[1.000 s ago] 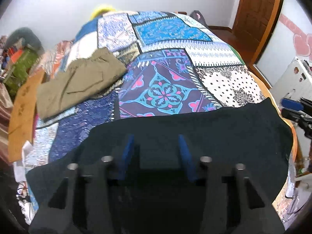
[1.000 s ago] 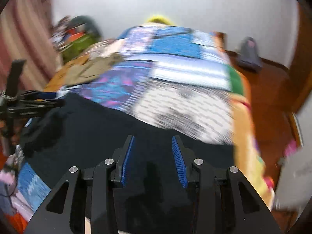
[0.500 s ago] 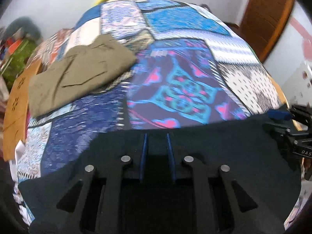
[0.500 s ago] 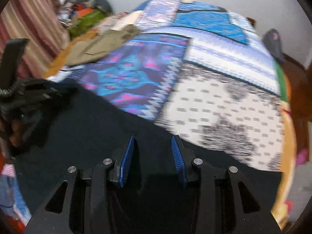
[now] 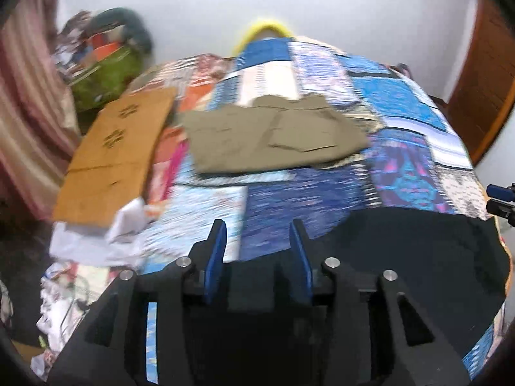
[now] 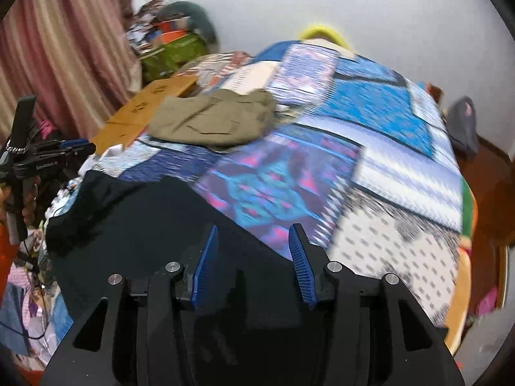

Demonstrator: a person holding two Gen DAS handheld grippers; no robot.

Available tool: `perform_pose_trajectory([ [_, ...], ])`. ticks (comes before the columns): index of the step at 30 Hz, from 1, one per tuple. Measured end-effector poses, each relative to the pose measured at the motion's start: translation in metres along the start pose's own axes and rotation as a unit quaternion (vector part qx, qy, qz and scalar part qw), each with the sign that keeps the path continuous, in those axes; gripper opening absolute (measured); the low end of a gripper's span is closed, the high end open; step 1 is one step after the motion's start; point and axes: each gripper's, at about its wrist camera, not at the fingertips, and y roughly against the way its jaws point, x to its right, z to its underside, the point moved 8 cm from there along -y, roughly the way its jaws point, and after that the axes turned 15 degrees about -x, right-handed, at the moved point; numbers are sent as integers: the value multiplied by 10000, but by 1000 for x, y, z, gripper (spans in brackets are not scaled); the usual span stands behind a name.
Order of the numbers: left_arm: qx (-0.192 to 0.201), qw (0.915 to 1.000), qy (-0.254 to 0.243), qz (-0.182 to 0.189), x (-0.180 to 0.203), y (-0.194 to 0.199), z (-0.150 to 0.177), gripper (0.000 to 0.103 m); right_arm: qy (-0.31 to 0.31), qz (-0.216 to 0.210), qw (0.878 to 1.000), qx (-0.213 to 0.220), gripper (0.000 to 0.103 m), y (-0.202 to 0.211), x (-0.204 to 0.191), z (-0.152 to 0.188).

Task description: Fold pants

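Note:
Black pants (image 5: 418,257) lie spread across the near end of the patchwork bedspread (image 5: 402,106); they also show in the right wrist view (image 6: 145,225). My left gripper (image 5: 257,244) is open and empty over the pants' left edge. My right gripper (image 6: 254,247) is open and empty over their right part. The left gripper shows at the left of the right wrist view (image 6: 69,148); the right gripper's blue tip shows at the right edge of the left wrist view (image 5: 500,193).
Folded olive-green pants (image 5: 273,135) lie farther up the bed, also in the right wrist view (image 6: 212,119). A cardboard sheet (image 5: 112,157) lies at the bed's left side. Clutter and a green bag (image 5: 103,74) stand by the curtain. A wooden door (image 5: 482,90) is at right.
My left gripper was shut half a second ago and is now open; its view swung left. My right gripper stayed open and its view rose and turned left.

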Motion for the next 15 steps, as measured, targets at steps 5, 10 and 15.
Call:
perform_pose_trajectory([
  [5,-334,9988,339,-65,-65,-12,25,50,244,-216,9993,-198,43,-31,-38,-25],
  [10,-581,9970,516,71,-91,-32,43,59,495,-287,9972,-489,43,-63,-64,-43],
  [15,-778,9952,491,323,-83,-58,43,61,717,-283,9939,-794,43,-94,-81,-53],
])
